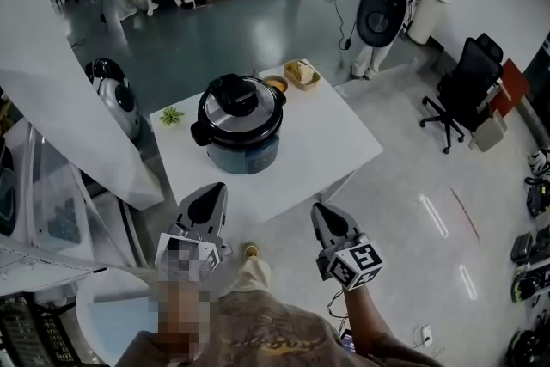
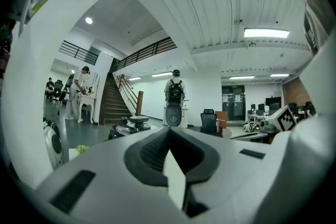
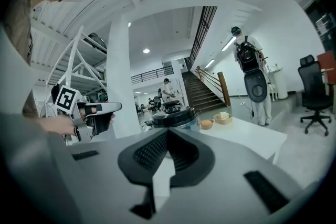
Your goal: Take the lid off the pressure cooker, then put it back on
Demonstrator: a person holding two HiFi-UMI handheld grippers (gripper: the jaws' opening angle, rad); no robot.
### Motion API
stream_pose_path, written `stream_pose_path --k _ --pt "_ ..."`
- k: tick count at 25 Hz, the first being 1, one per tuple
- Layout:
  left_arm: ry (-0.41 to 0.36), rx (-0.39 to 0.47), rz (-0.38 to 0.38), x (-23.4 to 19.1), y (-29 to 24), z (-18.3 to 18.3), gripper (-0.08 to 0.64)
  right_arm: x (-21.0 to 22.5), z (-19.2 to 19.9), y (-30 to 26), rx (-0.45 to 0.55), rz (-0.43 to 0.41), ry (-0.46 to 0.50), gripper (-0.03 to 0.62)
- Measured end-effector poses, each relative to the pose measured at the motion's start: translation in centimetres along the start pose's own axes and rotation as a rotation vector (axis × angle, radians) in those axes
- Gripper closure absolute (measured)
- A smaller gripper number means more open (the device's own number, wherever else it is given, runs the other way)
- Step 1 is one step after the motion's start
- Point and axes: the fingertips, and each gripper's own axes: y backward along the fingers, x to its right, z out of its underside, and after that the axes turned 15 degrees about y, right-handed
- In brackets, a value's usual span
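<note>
Pressure cooker stands upright on the bench, toward its 9 o'clock side, lid on, one black side handle jutting to about 8 o'clock in the head view. Left tongs and right tongs are both pressed together on nothing, hovering off the bench's 6 o'clock edge, noses toward 12.

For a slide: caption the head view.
Left gripper and right gripper, jaws shut, before the lidded pressure cooker on a table.

Pressure cooker on table, lid on, basket behind, perhaps plant left
</note>
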Motion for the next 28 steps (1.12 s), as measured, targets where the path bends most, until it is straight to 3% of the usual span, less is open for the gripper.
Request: stream_pose_path --k 16,28 --pt "0.01 0.002 -0.058 -7.3 -11.0 -4.8 0.555 7.3 -5.4 -15.3 0.053 -0.065 0.026 0.597" --pt "0.001 0.019 -0.169 -8.0 -14.1 -5.3 0.555 9.9 -6.8 -20.5 0.073 -0.253 0.03 0.597"
